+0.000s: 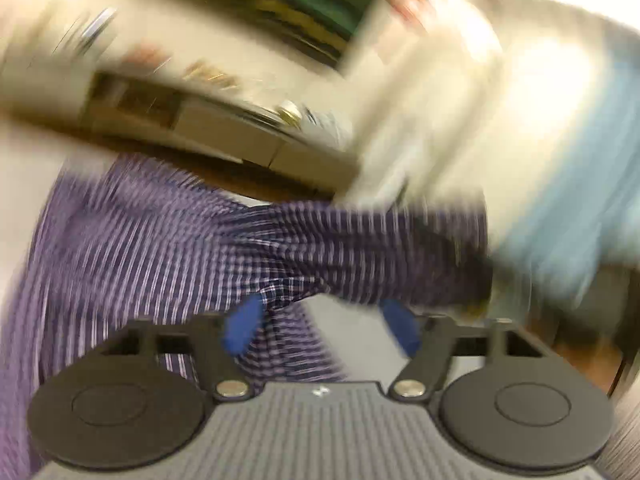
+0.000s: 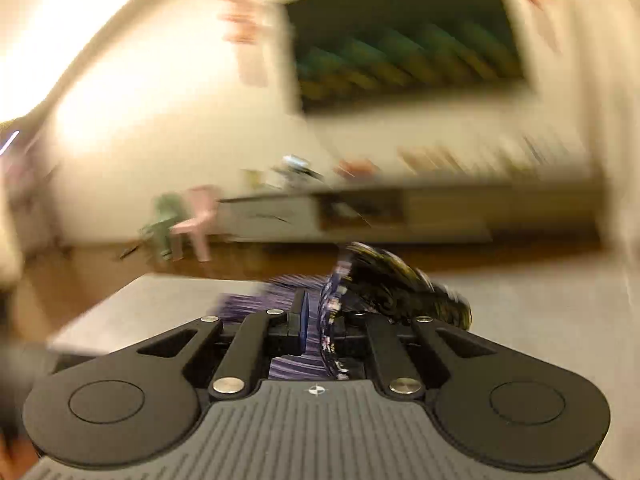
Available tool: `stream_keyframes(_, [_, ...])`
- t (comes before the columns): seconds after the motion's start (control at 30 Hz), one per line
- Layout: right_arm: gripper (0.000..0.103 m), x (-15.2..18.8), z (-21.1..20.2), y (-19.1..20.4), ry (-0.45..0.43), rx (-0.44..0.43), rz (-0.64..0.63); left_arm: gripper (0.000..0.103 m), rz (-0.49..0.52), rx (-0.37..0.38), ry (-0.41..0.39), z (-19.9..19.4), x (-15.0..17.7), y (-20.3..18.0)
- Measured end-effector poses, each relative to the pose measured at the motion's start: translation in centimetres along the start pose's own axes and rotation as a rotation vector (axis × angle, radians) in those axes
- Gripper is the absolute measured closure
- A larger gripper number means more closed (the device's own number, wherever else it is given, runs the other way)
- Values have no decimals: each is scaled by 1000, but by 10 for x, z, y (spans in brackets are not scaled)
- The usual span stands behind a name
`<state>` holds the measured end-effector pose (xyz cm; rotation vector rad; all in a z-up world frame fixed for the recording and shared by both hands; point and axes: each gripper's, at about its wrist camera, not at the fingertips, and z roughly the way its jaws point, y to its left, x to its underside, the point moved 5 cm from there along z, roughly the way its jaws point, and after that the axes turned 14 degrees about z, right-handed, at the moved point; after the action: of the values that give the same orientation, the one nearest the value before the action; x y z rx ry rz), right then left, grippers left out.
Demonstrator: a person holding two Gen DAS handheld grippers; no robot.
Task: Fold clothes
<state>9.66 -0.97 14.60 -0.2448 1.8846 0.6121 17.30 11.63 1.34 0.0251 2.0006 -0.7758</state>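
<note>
Purple checked cotton shirt [image 1: 168,232] lifted over the grey worktop [image 2: 160,300].
My left tongs [image 1: 320,326] spread wide; my right tongs [image 2: 322,320] pinch its bunched edge.

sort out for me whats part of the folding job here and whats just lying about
Part of the job:
purple checked shirt
left gripper
right gripper
grey table

Lying about:
pink chair
green chair
low cabinet

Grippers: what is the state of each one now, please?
Left gripper: open, fingers apart beside the purple checked shirt.
Right gripper: shut on the purple checked shirt.
</note>
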Motion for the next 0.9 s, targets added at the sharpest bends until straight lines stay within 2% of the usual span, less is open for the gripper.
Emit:
stream_keyframes(0.1, [95, 41, 5, 75, 13, -31, -218, 10, -154, 70, -7, -9, 16, 22])
stream_keyframes(0.2, [95, 87, 20, 114, 102, -60, -347, 6, -285, 139, -4, -14, 33, 42])
stream_keyframes(0.3, [95, 120, 26, 133, 174, -93, -452, 5, -294, 174, 23, -11, 42, 51])
stream_keyframes(0.37, [94, 136, 25, 145, 209, -149, -526, 5, -282, 184, 41, -3, 43, 59])
stream_keyframes(0.4, [94, 144, 22, 151, 229, -190, -572, 9, -268, 179, 54, 3, 40, 62])
stream_keyframes(0.47, [93, 155, 15, 157, 264, -252, -653, 33, -248, 168, 93, 14, 39, 65])
stream_keyframes(0.5, [93, 160, 11, 160, 280, -280, -691, 58, -250, 167, 120, 19, 41, 67])
stream_keyframes(0.53, [89, 162, 10, 159, 314, -304, -703, 71, -253, 167, 149, 23, 44, 69])
stream_keyframes(0.6, [78, 157, 8, 149, 420, -367, -662, 81, -245, 153, 167, 27, 47, 71])
stream_keyframes(0.63, [66, 152, 5, 141, 469, -406, -625, 81, -240, 144, 171, 28, 48, 72])
stream_keyframes(0.67, [61, 146, 3, 133, 517, -446, -587, 80, -234, 122, 167, 27, 48, 73])
stream_keyframes(0.7, [60, 139, 0, 123, 548, -463, -547, 74, -227, 92, 158, 25, 48, 74])
stream_keyframes(0.77, [58, 120, -3, 99, 564, -454, -464, 52, -205, 23, 131, 19, 46, 77])
stream_keyframes(0.8, [57, 106, -1, 84, 541, -426, -409, 33, -185, -26, 104, 12, 44, 79])
stream_keyframes(0.83, [54, 92, 3, 68, 515, -393, -346, 20, -162, -71, 89, 8, 42, 81])
stream_keyframes(0.9, [48, 73, 15, 40, 473, -309, -207, 18, -100, -148, 99, 10, 38, 84])
